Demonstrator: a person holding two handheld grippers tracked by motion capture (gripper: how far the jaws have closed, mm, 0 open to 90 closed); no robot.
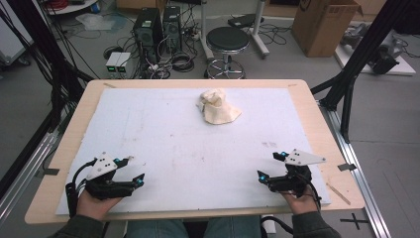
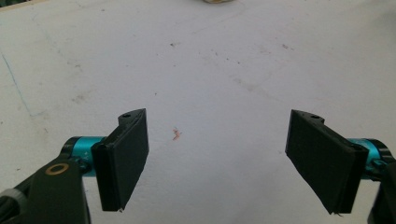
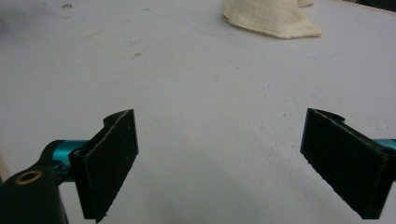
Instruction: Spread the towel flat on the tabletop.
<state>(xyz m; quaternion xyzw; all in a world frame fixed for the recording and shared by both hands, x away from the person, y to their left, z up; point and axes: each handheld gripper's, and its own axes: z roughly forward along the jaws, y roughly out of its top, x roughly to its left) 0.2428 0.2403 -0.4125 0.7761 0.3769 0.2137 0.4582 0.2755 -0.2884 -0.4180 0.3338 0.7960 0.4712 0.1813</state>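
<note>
Well apart: cloth (image 1: 218, 107), open tongs (image 1: 132, 170).

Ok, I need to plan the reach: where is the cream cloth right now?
In the high view the crumpled cream cloth lies on the white mat, far side, slightly right of centre, well ahead of both grippers.

High view overlooks table (image 1: 317, 114); gripper views skim it.

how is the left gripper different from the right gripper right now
The left gripper lies at the white mat's near left corner; the right gripper lies at its near right. The cream cloth is closer to the right gripper than to the left gripper. Both stand open and hold nothing.
</note>
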